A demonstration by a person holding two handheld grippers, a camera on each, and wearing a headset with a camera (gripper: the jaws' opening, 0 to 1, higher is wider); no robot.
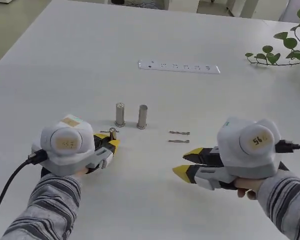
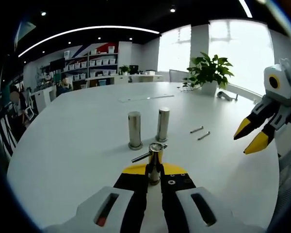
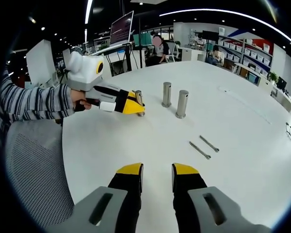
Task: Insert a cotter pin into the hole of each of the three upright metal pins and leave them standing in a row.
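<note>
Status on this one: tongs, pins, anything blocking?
Left tongs shut on metal pin, cotter pin through it. Right tongs open, empty. Two bare pins upright; two loose cotter pins beside them. No obstruction.

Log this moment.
left tool: shut on metal pin with cotter pin; right tool: open; two metal pins upright; two cotter pins loose

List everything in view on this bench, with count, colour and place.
table: one, white, under everything
power strip: one, white, far side of the table
plant: one, green, far right corner
free metal pins: two, silver, upright side by side mid-table
held metal pin: one, silver, between the left gripper's jaws
inserted cotter pin: one, silver, through the held pin's top
loose cotter pins: two, silver, lying right of the free pins
left gripper: one, white, yellow-tipped, closed
right gripper: one, same colours, open, holding nothing
sleeves: two, striped grey
</note>
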